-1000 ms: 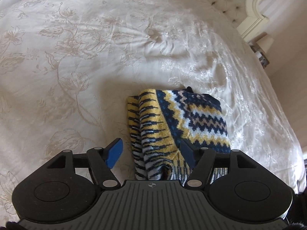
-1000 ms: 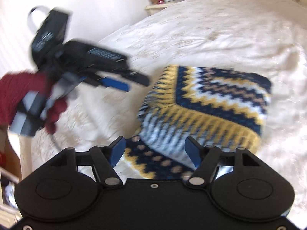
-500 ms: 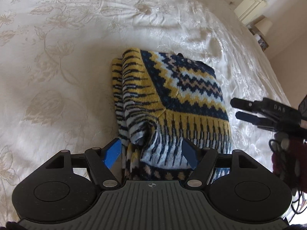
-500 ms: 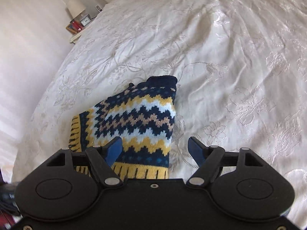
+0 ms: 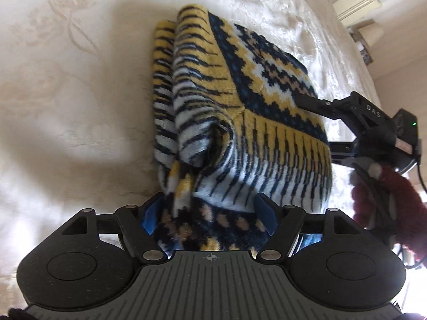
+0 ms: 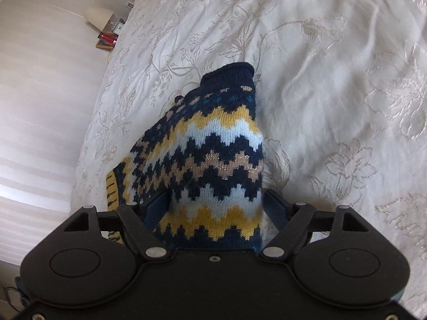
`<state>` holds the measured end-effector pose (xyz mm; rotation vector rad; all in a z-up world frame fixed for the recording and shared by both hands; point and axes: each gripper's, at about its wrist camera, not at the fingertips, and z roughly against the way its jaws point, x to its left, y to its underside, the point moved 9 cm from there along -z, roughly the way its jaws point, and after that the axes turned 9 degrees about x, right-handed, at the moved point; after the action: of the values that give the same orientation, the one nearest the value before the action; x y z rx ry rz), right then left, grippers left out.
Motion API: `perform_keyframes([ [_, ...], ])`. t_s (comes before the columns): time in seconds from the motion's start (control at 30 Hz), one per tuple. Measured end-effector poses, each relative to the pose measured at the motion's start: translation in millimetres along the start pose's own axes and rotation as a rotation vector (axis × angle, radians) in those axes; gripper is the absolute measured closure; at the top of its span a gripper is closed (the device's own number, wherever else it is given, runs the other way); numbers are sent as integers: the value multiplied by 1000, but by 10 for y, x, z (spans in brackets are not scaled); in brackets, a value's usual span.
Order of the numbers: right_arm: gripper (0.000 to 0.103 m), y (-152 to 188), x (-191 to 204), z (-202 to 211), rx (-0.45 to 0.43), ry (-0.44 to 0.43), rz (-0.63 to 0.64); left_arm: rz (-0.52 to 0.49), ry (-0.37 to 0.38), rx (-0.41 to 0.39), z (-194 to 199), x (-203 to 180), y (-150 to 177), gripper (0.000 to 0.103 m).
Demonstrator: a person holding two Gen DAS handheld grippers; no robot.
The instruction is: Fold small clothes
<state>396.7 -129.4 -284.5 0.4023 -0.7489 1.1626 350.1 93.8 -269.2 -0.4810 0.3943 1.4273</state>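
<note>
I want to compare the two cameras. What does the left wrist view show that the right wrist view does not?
Only the left wrist view: the right claw from outside, reaching in at the sweater's side, a dark red sleeve behind it, and the sweater's striped rolled part.

Only the right wrist view: the sweater's navy collar and books beside the bed.

Both: the sweater on the cream bedspread, knit between an open claw's blue pads, and a lamp.

The near edge of the folded sweater (image 5: 240, 122) runs under the left gripper (image 5: 209, 217) body — whether the blue pads press it cannot be told. In the right wrist view the right gripper (image 6: 216, 208) likewise covers the sweater's near end, and the bedside clutter (image 6: 109, 38) is too small to make out
</note>
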Motion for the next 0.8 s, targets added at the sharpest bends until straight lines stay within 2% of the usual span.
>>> perform_keyframes([
  [0.1, 18, 3, 0, -54, 4, -51, -19, 35, 58, 8, -95, -15, -47, 22],
  [0.17, 16, 0, 5, -57, 3, -73, -31, 45, 121, 25, -136, -49, -79, 22],
  [0.2, 17, -1, 10, -52, 3, -78, -36, 42, 161, 38, -149, -79, -90, 26],
  [0.23, 22, 7, 23, -46, 10, -82, -33, 36, 204, 51, -152, -116, -94, 35],
  [0.27, 30, 20, 40, -33, 16, -72, -17, 31, 231, 61, -148, -153, -98, 39],
  [0.3, 46, 39, 59, -16, 22, -44, 10, 21, 243, 67, -146, -192, -105, 40],
  [0.33, 51, 61, 79, 19, 24, -25, 31, 5, 246, 67, -138, -241, -106, 40],
  [0.47, 55, 161, 205, 245, -17, -32, 33, -15, 282, 57, -54, -400, -14, 40],
  [0.57, 56, 318, 243, 459, -36, -24, 31, -6, 316, 59, 7, -549, 156, 40],
  [0.63, 56, 479, 207, 649, -40, -29, 18, -35, 328, 75, 35, -722, 339, 40],
  [0.8, 56, 933, 0, 1159, -19, 1, 19, -78, 370, 142, -20, -1164, 948, 40],
])
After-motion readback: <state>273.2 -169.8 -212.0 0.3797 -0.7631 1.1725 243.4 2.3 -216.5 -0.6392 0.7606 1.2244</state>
